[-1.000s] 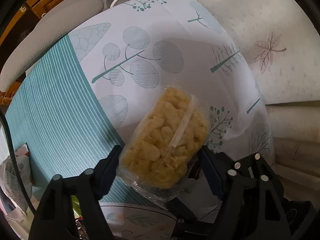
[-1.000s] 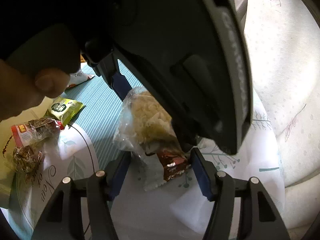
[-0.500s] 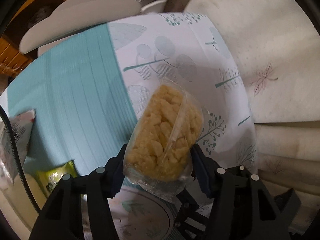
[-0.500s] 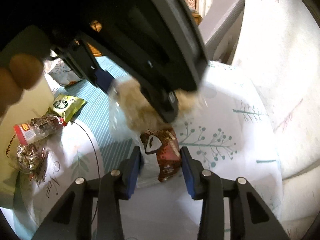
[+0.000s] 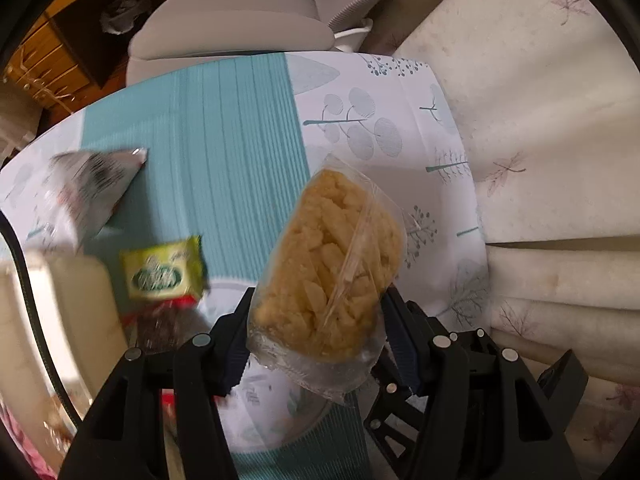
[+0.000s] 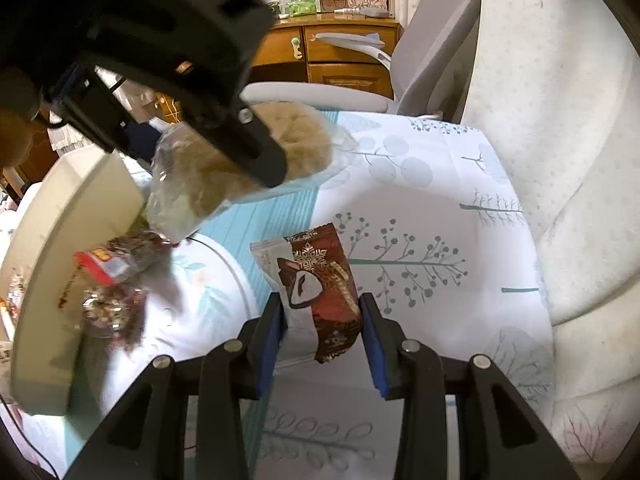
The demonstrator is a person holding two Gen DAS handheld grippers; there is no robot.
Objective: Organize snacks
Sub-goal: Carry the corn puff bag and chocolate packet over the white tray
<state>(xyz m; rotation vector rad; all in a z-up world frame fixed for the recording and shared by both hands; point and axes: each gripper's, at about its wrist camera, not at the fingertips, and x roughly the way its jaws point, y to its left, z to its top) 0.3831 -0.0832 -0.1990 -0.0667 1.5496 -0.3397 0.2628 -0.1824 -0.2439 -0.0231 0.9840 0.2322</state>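
My left gripper (image 5: 316, 340) is shut on a clear bag of yellow puffed snack (image 5: 332, 264) and holds it above the patterned tablecloth (image 5: 384, 128). From the right wrist view, the same puffed snack bag (image 6: 240, 164) hangs at upper left under the black body of the left gripper. My right gripper (image 6: 322, 322) is shut on a brown and white snack packet (image 6: 320, 284), lifted off the cloth. A green packet (image 5: 164, 272), a silver packet (image 5: 92, 184) and a dark red-ended packet (image 5: 168, 320) lie on the left of the table.
A cream tray or lid (image 6: 68, 256) sits at the table's left, with the dark red-ended packet (image 6: 120, 256) and a clear nut packet (image 6: 112, 312) beside it. A grey chair (image 6: 420, 64) stands behind the table. A white quilted sofa (image 6: 560, 140) runs along the right.
Both grippers closed on their packets and rose off the cloth. The left one swung left with the puffed snack bag, bringing the packets on the table's left into view.
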